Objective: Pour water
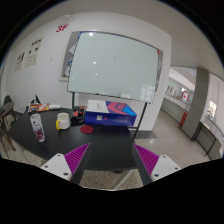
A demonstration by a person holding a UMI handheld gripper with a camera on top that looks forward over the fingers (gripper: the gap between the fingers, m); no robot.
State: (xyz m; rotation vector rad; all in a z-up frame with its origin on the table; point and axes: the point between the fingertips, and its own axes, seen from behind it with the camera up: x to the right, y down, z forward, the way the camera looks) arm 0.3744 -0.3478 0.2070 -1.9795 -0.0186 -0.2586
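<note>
A clear bottle with a red label stands on the dark table, ahead of and to the left of my left finger. A yellow cup stands just to its right, further back. My gripper is open and empty, held low over the table's near edge. Its purple pads show wide apart at either side. Nothing is between the fingers.
A blue and pink box lies on the table beyond the fingers. A large whiteboard stands behind the table. A dark chair is at the far left. A corridor with counters opens to the right.
</note>
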